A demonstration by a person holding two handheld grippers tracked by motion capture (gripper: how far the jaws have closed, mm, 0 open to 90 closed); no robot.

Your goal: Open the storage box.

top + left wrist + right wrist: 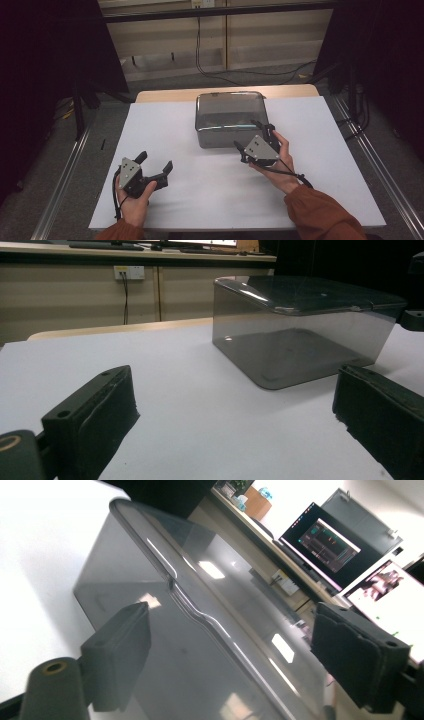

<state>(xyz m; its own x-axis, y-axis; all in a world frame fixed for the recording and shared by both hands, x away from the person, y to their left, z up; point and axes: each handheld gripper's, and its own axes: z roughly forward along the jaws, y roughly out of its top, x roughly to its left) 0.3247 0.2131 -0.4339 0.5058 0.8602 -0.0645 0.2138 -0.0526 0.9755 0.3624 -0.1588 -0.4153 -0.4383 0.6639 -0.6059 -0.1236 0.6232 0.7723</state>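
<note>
A smoky, see-through plastic box [230, 119] with a lid stands at the far middle of the white tabletop [320, 165]. My right gripper [250, 136] is tilted at the box's near right corner. In the right gripper view its jaws stand apart on either side of the lid's rim [200, 615], and the pads [125, 650] do not press on it. My left gripper [156, 161] rests low at the near left of the table, open with nothing between its jaws. In the left gripper view the box [300, 330] lies ahead to the right of that gripper [235, 405].
A wooden table edge [165, 94] runs behind the white top. Cables [210, 70] lie on the floor by the back wall. Metal rails [65, 175] flank the table. Lit monitors [325, 540] stand beyond the box in the right gripper view.
</note>
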